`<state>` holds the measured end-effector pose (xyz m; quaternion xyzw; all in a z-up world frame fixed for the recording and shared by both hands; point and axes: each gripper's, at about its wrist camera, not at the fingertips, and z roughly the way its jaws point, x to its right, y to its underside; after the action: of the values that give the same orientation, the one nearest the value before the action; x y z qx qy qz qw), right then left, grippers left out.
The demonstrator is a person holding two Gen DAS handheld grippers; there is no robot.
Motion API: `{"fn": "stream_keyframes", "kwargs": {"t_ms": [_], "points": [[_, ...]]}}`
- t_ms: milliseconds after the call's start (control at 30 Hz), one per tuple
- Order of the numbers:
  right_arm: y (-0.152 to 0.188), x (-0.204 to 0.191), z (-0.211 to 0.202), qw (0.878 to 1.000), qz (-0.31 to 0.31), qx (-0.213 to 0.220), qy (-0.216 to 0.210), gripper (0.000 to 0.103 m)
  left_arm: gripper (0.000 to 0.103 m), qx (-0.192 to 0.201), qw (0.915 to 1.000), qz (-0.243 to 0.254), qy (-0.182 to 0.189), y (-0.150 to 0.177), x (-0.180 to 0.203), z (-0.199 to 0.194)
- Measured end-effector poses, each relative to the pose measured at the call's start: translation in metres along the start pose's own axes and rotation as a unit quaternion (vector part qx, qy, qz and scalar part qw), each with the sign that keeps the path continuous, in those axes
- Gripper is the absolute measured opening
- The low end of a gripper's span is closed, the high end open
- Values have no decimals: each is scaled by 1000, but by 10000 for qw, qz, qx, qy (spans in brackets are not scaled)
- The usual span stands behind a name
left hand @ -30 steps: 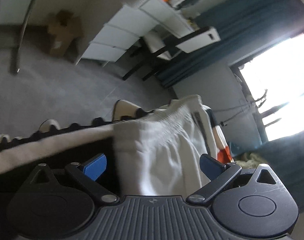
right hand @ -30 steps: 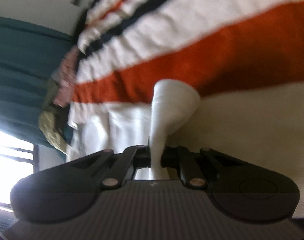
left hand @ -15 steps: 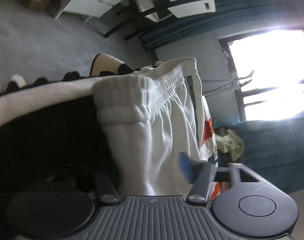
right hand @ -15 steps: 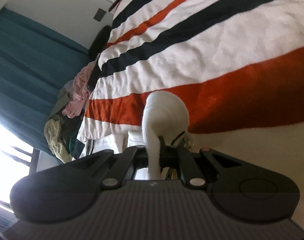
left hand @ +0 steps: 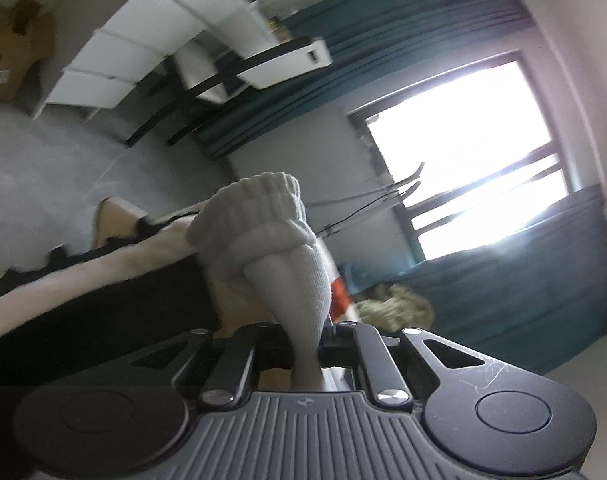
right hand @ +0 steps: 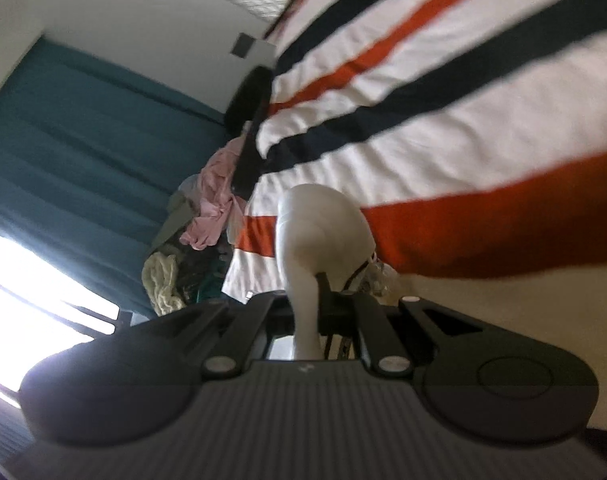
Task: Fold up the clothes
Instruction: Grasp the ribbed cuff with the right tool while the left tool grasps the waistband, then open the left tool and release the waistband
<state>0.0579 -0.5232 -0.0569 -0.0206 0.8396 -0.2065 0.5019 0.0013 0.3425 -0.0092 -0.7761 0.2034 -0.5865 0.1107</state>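
Note:
A white garment with a ribbed elastic waistband (left hand: 263, 216) is bunched up in front of my left gripper (left hand: 305, 350), which is shut on its fabric. My right gripper (right hand: 309, 316) is shut on another fold of the same white garment (right hand: 319, 224), which bulges up above the jaws. Both hold it lifted over a bed with a white, orange and dark striped blanket (right hand: 463, 120). A black cord with a small tag (right hand: 373, 270) hangs beside the right gripper.
A pile of clothes, pink (right hand: 213, 204) and pale yellow (right hand: 163, 280), lies at the bed's far end by teal curtains (right hand: 83, 152). The left wrist view shows a bright window (left hand: 471, 152), white drawers (left hand: 135, 60) and grey carpet floor (left hand: 43, 164).
My left gripper was open with the waistband spread between its fingers; it has closed on the fabric, which is now bunched. The right gripper stayed shut on the garment and rose from the blanket.

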Motion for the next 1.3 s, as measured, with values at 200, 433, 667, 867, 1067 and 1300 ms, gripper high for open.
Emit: {"fn": "stream_keyframes", "kwargs": {"t_ms": [200,433,667,867,1067,1300], "points": [[10,-79,78,9982,-534,158,214,5,9,312,9991,181,235,-15,40,63],[57,-136,219,9869,-1215,634,852,6,9,277,9992,272,-123,-38,52,204],[114,-149,351,9653,-2168,718,1264,6,10,52,9949,613,-805,-47,52,301],[138,-136,385,9546,-2486,553,1543,6,12,-173,9853,976,-1389,-50,50,367],[130,-134,370,9581,-2560,-17,1285,26,47,-112,9797,1281,-1539,-44,59,352],[128,-127,266,9733,-2260,-386,108,68,57,-163,9882,981,-1163,-9,50,269]]}}
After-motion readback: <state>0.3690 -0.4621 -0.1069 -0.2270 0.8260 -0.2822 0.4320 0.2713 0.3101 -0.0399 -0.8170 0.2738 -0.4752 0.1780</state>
